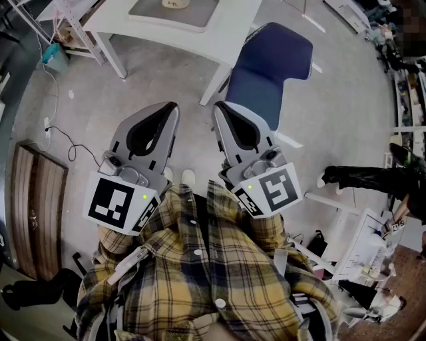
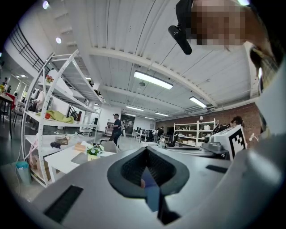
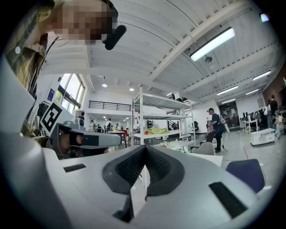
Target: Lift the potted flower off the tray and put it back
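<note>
1. Potted flower [image 2: 94, 151]: small white blooms and green leaves in a pale pot. It stands upright on the tray.
2. Tray [image 2: 80, 158]: flat, grey and rectangular, lying on the white bench [image 2: 60, 162].
3. Head view: the tray [image 1: 200, 13] is at the top edge, with the pot mostly cut off by the frame.

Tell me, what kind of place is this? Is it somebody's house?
Not a house; most likely a big open workshop or lab hall. Tall white metal shelving racks stand on a grey concrete floor, and long strip lights hang high overhead.
</note>
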`<state>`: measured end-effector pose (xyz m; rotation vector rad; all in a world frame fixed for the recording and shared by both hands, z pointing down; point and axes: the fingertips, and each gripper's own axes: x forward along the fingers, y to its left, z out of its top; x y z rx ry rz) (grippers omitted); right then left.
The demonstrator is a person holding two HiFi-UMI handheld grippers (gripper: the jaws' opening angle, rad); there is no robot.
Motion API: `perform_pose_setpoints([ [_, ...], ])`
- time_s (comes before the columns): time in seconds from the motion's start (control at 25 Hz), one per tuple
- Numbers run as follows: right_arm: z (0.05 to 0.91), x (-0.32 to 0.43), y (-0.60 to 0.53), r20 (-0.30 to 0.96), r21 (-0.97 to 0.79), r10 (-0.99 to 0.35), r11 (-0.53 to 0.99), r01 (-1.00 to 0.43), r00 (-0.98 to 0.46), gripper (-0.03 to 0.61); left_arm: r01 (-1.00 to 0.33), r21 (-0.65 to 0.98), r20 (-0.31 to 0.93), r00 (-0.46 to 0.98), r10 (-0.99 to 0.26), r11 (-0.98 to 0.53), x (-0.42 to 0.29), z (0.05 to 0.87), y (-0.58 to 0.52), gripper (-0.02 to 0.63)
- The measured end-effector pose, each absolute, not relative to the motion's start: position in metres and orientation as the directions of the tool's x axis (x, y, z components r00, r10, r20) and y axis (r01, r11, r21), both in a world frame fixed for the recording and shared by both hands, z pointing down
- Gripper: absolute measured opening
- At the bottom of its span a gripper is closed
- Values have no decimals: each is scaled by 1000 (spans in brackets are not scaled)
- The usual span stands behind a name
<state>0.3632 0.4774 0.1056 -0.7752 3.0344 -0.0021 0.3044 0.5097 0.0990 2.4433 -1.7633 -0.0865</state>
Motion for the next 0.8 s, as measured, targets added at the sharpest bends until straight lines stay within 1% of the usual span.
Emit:
perform_pose_setpoints([
  [0.44, 111, 394, 489, -22, -29, -472, 882, -471, -882, -3, -945, 152, 28, 296, -955, -288, 331, 105, 529, 8],
  [0.8, 122, 386, 494, -5, -39, -438, 899, -437, -899, -3, -962, 171, 46, 226, -973, -215, 313, 119, 541, 8],
])
